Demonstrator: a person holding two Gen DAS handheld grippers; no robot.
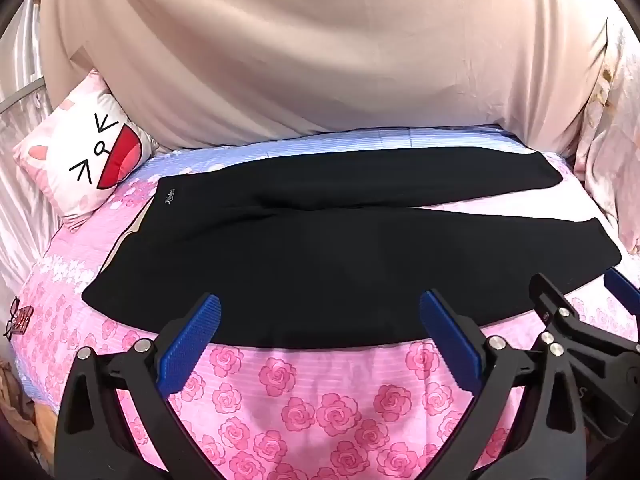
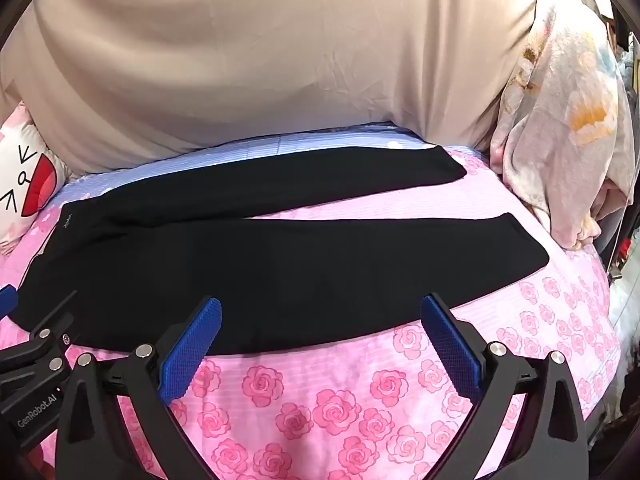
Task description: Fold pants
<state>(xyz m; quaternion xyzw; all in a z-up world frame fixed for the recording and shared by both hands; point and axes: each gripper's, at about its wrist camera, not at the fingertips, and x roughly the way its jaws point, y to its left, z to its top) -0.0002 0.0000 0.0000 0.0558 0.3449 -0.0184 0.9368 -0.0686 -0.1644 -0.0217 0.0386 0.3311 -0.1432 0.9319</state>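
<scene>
Black pants (image 1: pixel 340 248) lie flat and spread on the pink rose bedsheet (image 1: pixel 320 408), waistband at the left, two legs running to the right in a narrow V. They also show in the right wrist view (image 2: pixel 248 272). My left gripper (image 1: pixel 320 336) is open and empty, hovering at the near edge of the closer leg. My right gripper (image 2: pixel 322 336) is open and empty at the same near edge, further right. The right gripper also shows at the left wrist view's right side (image 1: pixel 576 300).
A cartoon-face pillow (image 1: pixel 88 156) lies at the head end on the left. A beige curtain (image 1: pixel 320 60) hangs behind the bed. A crumpled floral blanket (image 2: pixel 560 140) is piled at the right. Glasses (image 1: pixel 16 316) lie at the left edge of the bed.
</scene>
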